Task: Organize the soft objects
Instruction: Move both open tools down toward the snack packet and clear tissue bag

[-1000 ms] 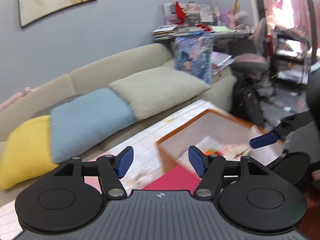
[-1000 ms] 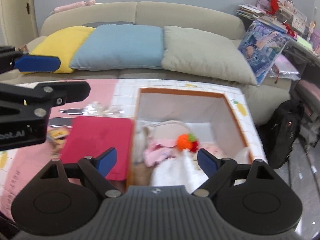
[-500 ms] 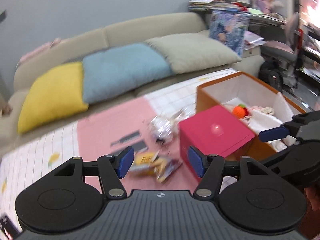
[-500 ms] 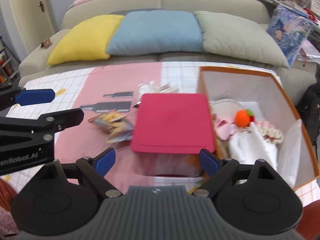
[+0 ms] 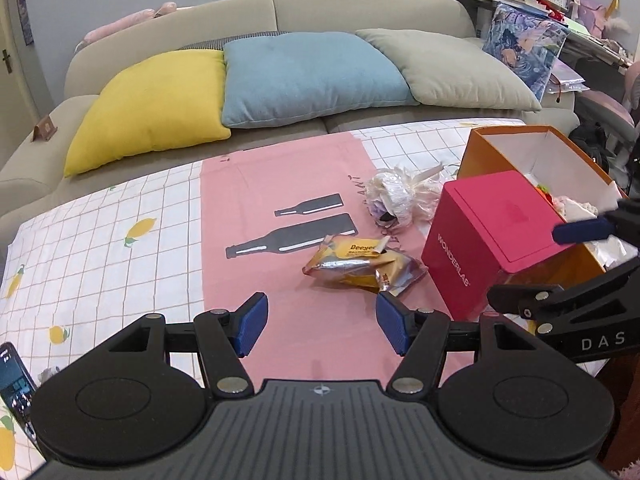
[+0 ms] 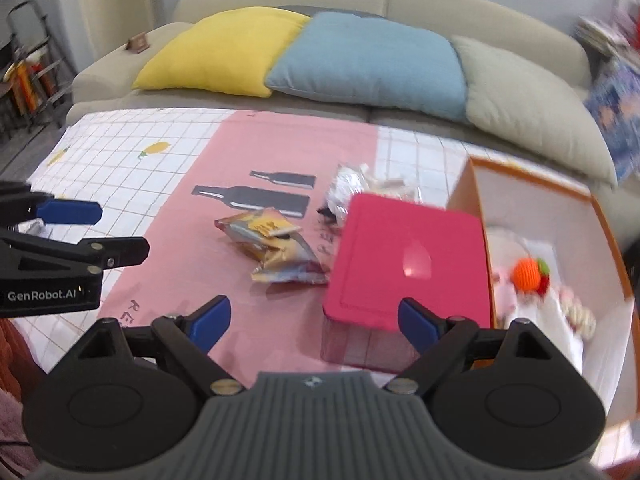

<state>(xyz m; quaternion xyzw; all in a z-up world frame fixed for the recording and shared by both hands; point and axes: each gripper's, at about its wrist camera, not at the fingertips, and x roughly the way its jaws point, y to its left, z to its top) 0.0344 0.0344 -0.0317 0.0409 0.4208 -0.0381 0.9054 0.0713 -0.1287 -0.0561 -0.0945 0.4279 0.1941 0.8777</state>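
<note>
I hold two grippers above a surface covered with a white checked cloth and a pink mat. My left gripper hangs over the pink mat with its blue fingers spread wide and nothing between them. My right gripper also has its fingers wide apart and empty, hovering by the near edge of a magenta box.

The soft things still lying loose are a crumpled yellow and silver snack bag in the middle of the mat and, behind it, a crinkled whitish bundle just beside the magenta box. To the right stands an open orange carton, touching the magenta box. Inside it I see pale cloth items and a small orange knitted toy.

I judge that I am between picks, choosing the next loose item. The snack bag lies nearest, just ahead of my left fingers. The next move calls for lowering those fingers around the bag, closing gently so the foil does not slip, then carrying it over the magenta box into the carton.
</note>
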